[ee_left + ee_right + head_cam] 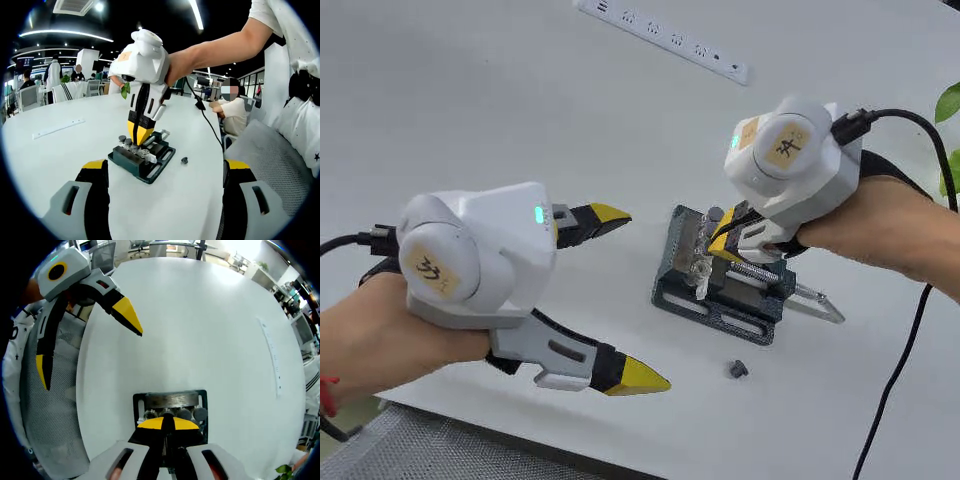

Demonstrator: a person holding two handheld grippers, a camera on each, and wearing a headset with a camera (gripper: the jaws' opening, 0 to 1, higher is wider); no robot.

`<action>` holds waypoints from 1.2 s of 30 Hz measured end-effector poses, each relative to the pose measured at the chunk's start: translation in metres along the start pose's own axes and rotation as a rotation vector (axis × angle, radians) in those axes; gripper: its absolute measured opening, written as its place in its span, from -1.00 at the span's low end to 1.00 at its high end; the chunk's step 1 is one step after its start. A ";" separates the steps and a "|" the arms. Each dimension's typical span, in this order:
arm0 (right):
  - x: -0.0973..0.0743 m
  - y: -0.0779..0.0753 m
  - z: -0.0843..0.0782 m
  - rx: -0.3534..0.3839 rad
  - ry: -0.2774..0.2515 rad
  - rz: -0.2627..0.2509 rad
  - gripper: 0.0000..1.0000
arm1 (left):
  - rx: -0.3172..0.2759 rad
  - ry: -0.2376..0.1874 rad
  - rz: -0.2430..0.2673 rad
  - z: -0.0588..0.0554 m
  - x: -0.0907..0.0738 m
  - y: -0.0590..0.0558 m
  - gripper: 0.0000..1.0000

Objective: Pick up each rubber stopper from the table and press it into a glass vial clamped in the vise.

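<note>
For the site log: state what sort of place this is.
Probably an open-plan office or lab: ceiling strip lights, a seated person in the background, and an office chair beyond the white table.

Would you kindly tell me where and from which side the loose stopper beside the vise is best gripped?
Probably across its sides, coming straight down from above: the stopper is small and squat, lies free on the table, and the vise stands apart, leaving room all round.

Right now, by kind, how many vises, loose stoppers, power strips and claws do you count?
Vise: 1
Loose stopper: 1
Power strip: 1
Claws: 2, left claw and right claw
Total: 5
</note>
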State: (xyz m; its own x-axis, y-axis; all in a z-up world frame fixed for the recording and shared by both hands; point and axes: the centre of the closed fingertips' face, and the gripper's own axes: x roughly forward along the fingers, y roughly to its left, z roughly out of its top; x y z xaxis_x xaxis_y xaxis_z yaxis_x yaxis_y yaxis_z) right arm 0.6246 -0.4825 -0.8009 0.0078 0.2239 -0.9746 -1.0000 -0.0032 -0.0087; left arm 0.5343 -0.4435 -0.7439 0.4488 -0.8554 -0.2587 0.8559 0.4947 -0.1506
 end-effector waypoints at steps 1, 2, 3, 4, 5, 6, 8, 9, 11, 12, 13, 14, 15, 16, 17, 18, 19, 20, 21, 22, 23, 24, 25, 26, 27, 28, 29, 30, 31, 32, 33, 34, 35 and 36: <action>-0.001 0.000 0.000 0.009 -0.011 0.002 -1.00 | -0.001 0.002 0.001 0.000 0.000 -0.001 0.89; -0.001 -0.001 0.000 0.017 -0.019 0.004 -1.00 | -0.002 0.003 0.001 0.000 -0.001 -0.001 0.89; -0.001 -0.001 0.000 0.024 -0.025 0.005 -1.00 | -0.001 0.005 0.002 0.000 -0.001 -0.002 0.88; -0.001 -0.002 0.000 0.037 -0.035 0.006 -1.00 | -0.001 0.007 0.003 0.001 -0.001 -0.003 0.88; -0.001 -0.001 0.000 0.040 -0.040 0.006 -1.00 | -0.001 0.007 0.003 0.001 -0.002 -0.003 0.88; -0.002 -0.001 -0.001 0.043 -0.048 0.006 -1.00 | -0.002 0.009 0.004 0.001 -0.002 -0.004 0.88; -0.003 0.000 0.000 0.057 -0.060 0.001 -1.00 | -0.001 0.013 0.003 0.001 -0.002 -0.005 0.88; -0.003 0.000 0.000 0.060 -0.069 -0.001 -0.99 | -0.002 0.014 0.003 0.001 -0.002 -0.006 0.88; -0.003 -0.002 -0.001 0.071 -0.078 -0.008 -1.00 | -0.002 0.016 0.004 0.001 -0.002 -0.006 0.88; -0.003 -0.003 -0.002 0.066 -0.080 -0.012 -1.00 | -0.002 0.017 0.004 0.001 -0.002 -0.007 0.88; -0.004 -0.003 -0.003 0.068 -0.082 -0.016 -1.00 | -0.002 0.017 0.004 0.001 -0.002 -0.007 0.88; -0.006 -0.004 -0.002 0.080 -0.098 -0.018 -1.00 | -0.002 0.019 0.005 0.002 -0.002 -0.007 0.88; -0.008 -0.002 -0.001 0.089 -0.106 -0.014 -0.98 | -0.002 0.020 0.005 0.002 -0.002 -0.008 0.88; -0.011 -0.002 -0.002 0.096 -0.115 -0.015 -0.98 | -0.001 0.021 0.005 0.002 -0.002 -0.008 0.88; -0.012 -0.002 -0.001 0.098 -0.121 -0.017 -0.97 | -0.001 0.021 0.005 0.002 -0.001 -0.008 0.88; -0.013 -0.002 -0.001 0.101 -0.129 -0.017 -0.95 | -0.001 0.021 0.005 0.002 -0.001 -0.008 0.88; -0.015 -0.002 -0.001 0.113 -0.142 -0.014 -0.92 | 0.000 0.025 0.004 0.002 -0.001 -0.008 0.88; -0.016 -0.001 -0.002 0.117 -0.150 -0.013 -0.91 | 0.002 0.028 0.004 0.001 -0.001 -0.008 0.88; -0.018 -0.002 -0.002 0.125 -0.161 -0.015 -0.91 | 0.004 0.029 0.002 0.002 -0.001 -0.008 0.88; -0.019 -0.002 -0.002 0.129 -0.171 -0.019 -0.89 | 0.003 0.030 0.002 0.002 -0.001 -0.009 0.88; -0.022 0.000 -0.002 0.135 -0.181 -0.023 -0.86 | 0.004 0.032 0.002 0.002 -0.001 -0.009 0.88; -0.024 0.001 -0.003 0.139 -0.187 -0.025 -0.84 | 0.007 0.035 0.001 0.003 -0.001 -0.010 0.88; -0.025 0.001 -0.004 0.141 -0.194 -0.027 -0.82 | 0.008 0.036 0.000 0.003 -0.001 -0.010 0.88; -0.027 0.001 -0.004 0.148 -0.208 -0.034 -0.82 | 0.008 0.038 0.000 0.004 -0.001 -0.010 0.88; -0.029 0.001 -0.005 0.155 -0.217 -0.036 -0.80 | 0.010 0.038 0.000 0.004 -0.001 -0.011 0.88; -0.030 0.001 -0.007 0.160 -0.227 -0.040 -0.77 | 0.011 0.039 0.000 0.005 -0.001 -0.011 0.88; -0.032 0.003 -0.008 0.170 -0.237 -0.042 -0.76 | 0.013 0.042 0.001 0.005 -0.001 -0.010 0.88; -0.033 0.004 -0.008 0.174 -0.246 -0.045 -0.76 | 0.015 0.043 0.002 0.005 -0.001 -0.010 0.88; -0.036 0.005 -0.009 0.180 -0.259 -0.048 -0.75 | 0.013 0.043 0.004 0.006 -0.001 -0.010 0.88; -0.037 0.006 -0.010 0.185 -0.266 -0.052 -0.74 | 0.014 0.044 0.005 0.006 -0.001 -0.010 0.88; -0.038 0.006 -0.011 0.189 -0.272 -0.055 -0.73 | 0.016 0.048 0.005 0.006 -0.001 -0.010 0.88; -0.040 0.007 -0.013 0.196 -0.279 -0.059 -0.70 | 0.018 0.052 0.007 0.005 -0.001 -0.010 0.88; -0.042 0.008 -0.015 0.199 -0.284 -0.060 -0.68 | 0.017 0.052 0.008 0.006 -0.001 -0.010 0.88; -0.044 0.010 -0.017 0.207 -0.291 -0.062 -0.67 | 0.017 0.052 0.010 0.006 -0.002 -0.010 0.88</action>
State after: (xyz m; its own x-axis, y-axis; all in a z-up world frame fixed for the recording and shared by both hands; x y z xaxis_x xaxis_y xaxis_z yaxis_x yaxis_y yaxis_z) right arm 0.6143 -0.5090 -0.7620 0.0961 0.4856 -0.8689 -0.9778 0.2094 0.0089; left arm 0.5261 -0.4483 -0.7359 0.4436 -0.8411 -0.3094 0.8559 0.5000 -0.1321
